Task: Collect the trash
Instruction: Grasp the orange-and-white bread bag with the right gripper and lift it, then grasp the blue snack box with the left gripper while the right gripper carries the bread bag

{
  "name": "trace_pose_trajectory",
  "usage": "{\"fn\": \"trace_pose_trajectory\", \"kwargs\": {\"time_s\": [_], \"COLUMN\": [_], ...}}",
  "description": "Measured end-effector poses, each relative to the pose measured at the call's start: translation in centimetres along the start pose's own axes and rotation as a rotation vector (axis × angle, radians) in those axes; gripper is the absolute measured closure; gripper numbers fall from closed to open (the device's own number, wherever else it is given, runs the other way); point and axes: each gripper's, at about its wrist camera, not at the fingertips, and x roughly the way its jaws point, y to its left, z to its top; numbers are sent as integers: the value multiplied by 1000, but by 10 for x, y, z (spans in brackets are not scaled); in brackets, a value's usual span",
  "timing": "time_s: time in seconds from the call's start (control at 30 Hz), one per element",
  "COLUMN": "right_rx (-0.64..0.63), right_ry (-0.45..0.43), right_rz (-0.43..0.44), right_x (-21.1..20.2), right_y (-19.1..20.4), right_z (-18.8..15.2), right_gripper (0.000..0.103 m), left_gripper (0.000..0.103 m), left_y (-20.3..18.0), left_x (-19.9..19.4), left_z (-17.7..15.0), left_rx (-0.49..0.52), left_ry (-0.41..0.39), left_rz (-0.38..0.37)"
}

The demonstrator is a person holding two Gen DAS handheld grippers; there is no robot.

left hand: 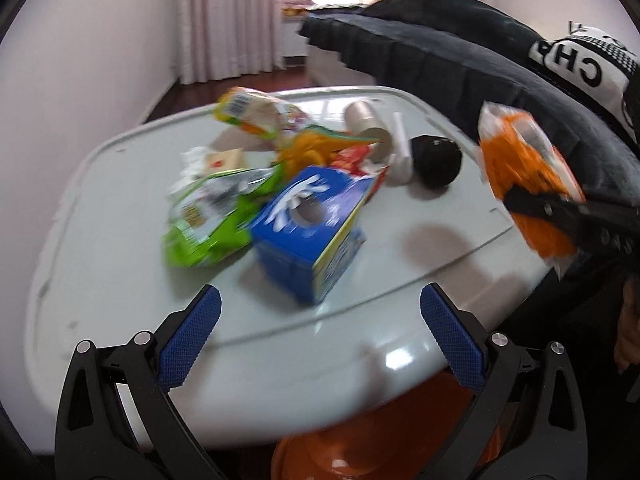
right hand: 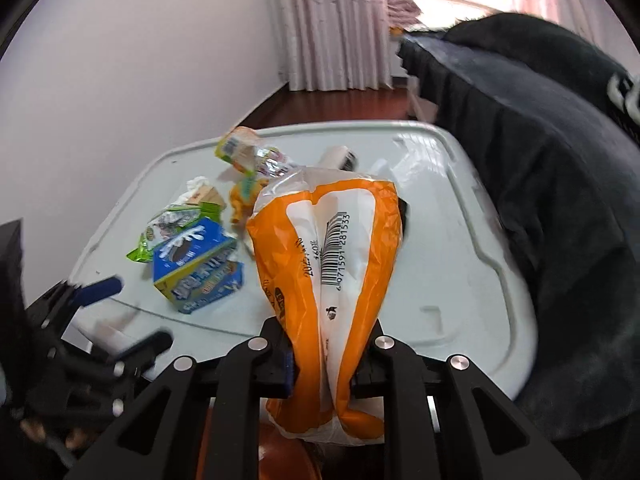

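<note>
My right gripper [right hand: 322, 364] is shut on an orange and white plastic bag [right hand: 332, 264] and holds it above the near edge of the pale table [right hand: 460, 272]; the bag also shows in the left wrist view [left hand: 528, 176]. My left gripper [left hand: 320, 320] is open and empty, just short of a blue carton [left hand: 308, 232], also seen in the right wrist view [right hand: 198, 266]. A green wrapper [left hand: 208, 216], a yellow-green packet [left hand: 248, 114], an orange wrapper [left hand: 308, 148], a cardboard roll [left hand: 368, 124] and a black ball-like object [left hand: 436, 162] lie on the table.
A dark padded sofa or cushion [left hand: 460, 64] borders the table's right side. An orange bin or stool [left hand: 360, 452] sits below the table's near edge. A white wall [left hand: 80, 60] is to the left, with curtains [left hand: 228, 20] at the back.
</note>
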Motion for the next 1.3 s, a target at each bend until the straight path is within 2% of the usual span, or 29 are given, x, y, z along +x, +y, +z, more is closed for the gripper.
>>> {"fn": "trace_pose_trajectory", "kwargs": {"time_s": [0.1,0.23,0.47,0.63,0.67,0.77,0.83,0.87,0.97,1.1,1.3], "right_rx": [19,-34,6,43,39,22,19,20,26,13,19], "right_ry": [-13,-30,7,30,31,31,30,30,28,27,17], "right_rz": [11,9,25,25,23,16,14,14,8,-10,-21], "right_x": [-1,-2,5,14,16,17,18,18,18,19,18], "right_y": [-4,10,2,-3,-2,1,2,2,1,4,3], "right_z": [2,-3,-5,-3,-2,-2,-2,-3,-3,-4,-5], "right_gripper": [85,83,83,82,82,82,82,82,82,82,82], "left_gripper": [6,6,6,6,7,10,25,38,40,42,42], "left_y": [17,33,23,-4,-5,-3,-2,-1,0,-12,-10], "left_x": [17,30,49,67,66,64,62,61,57,49,11], "left_z": [9,17,31,20,19,17,17,17,18,17,12], "left_rx": [-33,-59,39,192,190,155,133,116,71,81,-78], "left_ry": [41,42,46,75,60,44,29,25,19,-8,-3], "left_rz": [-89,-143,-134,-25,-27,-17,-8,-13,8,31,34]}}
